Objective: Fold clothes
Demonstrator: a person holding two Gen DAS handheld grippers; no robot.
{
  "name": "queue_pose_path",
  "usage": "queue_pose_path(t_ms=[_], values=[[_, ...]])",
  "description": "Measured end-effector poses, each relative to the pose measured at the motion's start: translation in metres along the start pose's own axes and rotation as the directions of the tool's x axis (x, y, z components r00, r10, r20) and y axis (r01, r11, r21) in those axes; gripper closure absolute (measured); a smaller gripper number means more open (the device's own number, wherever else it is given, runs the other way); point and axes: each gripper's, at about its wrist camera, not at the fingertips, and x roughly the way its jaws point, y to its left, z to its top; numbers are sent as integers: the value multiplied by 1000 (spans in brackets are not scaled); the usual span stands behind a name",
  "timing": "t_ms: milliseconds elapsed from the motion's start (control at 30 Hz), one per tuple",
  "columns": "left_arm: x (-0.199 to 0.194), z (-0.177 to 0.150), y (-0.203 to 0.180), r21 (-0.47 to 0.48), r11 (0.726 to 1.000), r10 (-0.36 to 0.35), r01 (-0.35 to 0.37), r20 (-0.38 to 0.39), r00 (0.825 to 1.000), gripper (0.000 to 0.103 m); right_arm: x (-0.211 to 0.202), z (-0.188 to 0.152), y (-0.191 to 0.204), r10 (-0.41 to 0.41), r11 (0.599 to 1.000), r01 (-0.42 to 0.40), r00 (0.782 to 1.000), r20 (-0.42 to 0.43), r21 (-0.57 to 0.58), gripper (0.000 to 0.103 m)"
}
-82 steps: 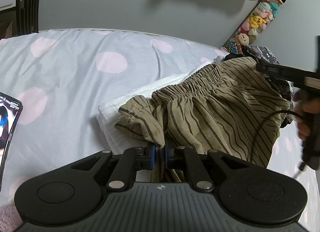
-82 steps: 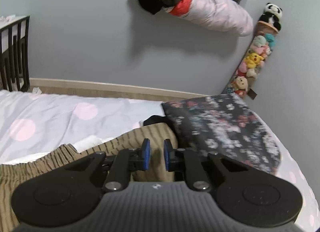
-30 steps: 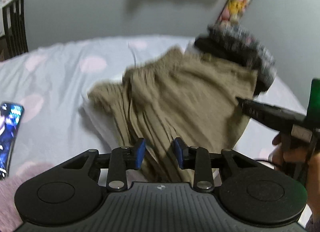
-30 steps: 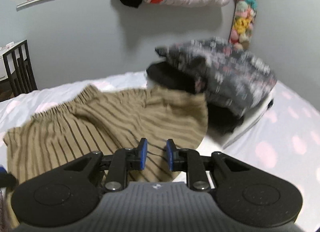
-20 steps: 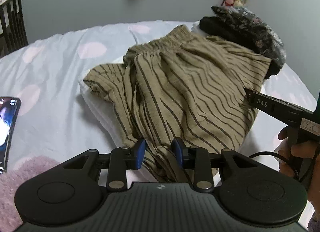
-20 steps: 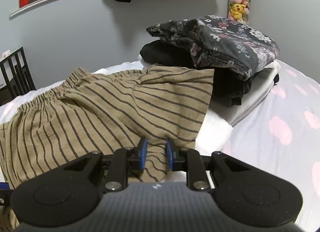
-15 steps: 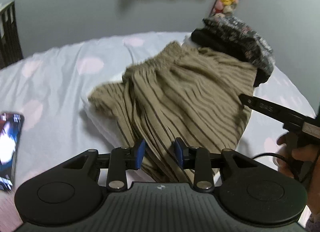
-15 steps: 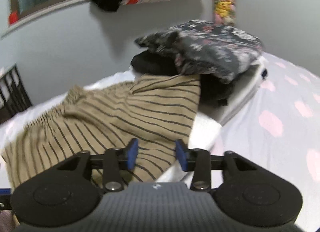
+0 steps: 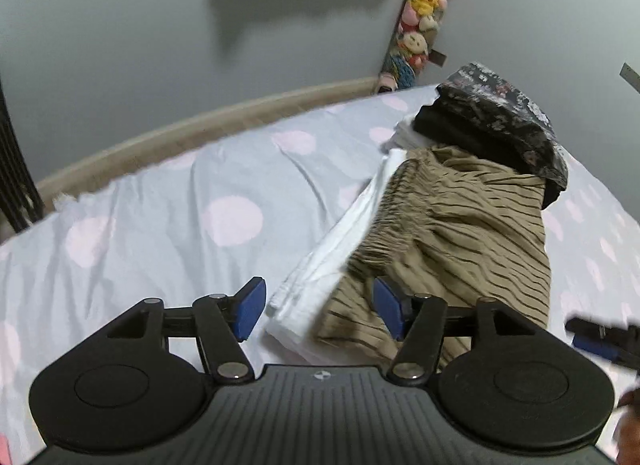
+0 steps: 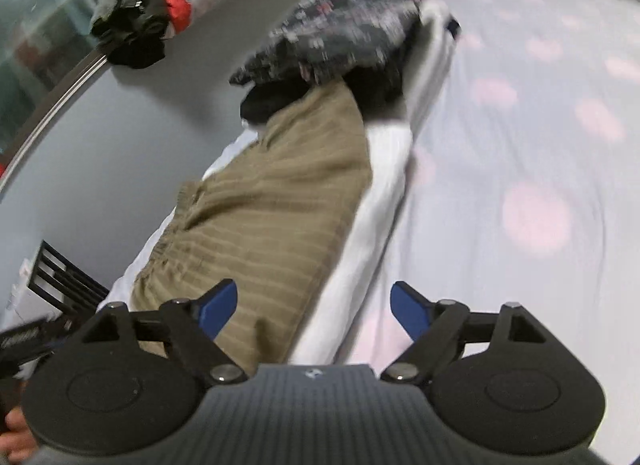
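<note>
The striped tan garment point(image 9: 452, 233) is laid on a white folded cloth point(image 9: 320, 277) on the dotted bedspread point(image 9: 180, 205), its long axis running from the grippers toward the dark floral pile point(image 9: 504, 125). The left gripper point(image 9: 318, 307) and the right gripper point(image 10: 312, 309) are angled downward, jaws opening, nothing gripped. No legible writing is seen.

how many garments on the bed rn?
4 visible: striped brown shorts on top of white folded cloth; floral dark garment atop a black one behind them. More may be hidden underneath.
</note>
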Motion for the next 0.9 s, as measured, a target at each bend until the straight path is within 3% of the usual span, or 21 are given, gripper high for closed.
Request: queue_pose_path(t_ms=[100, 267, 400, 633, 767, 900], values=[[23, 5, 22, -55, 994, -95, 91, -74, 993, 33, 3, -23, -6, 43, 993, -38, 998, -46, 108, 17], [58, 7, 49, -121, 984, -145, 128, -146, 979, 32, 12, -52, -16, 105, 957, -76, 991, -88, 279, 17], [86, 0, 68, -211, 963, -216, 168, -232, 948, 32, 23, -66, -19, 133, 933, -91, 986, -99, 348, 17], [102, -15, 78, -300, 926, -298, 228, -211, 931, 33, 47, -88, -31, 212, 859, -149, 974, -75, 491, 17], [105, -18, 77, -310, 918, -319, 248, -204, 926, 51, 54, -89, -25, 229, 854, -174, 972, -53, 489, 21], [109, -18, 76, -362, 898, -338, 251, -200, 920, 73, 65, -89, -20, 251, 840, -192, 967, -50, 507, 38]])
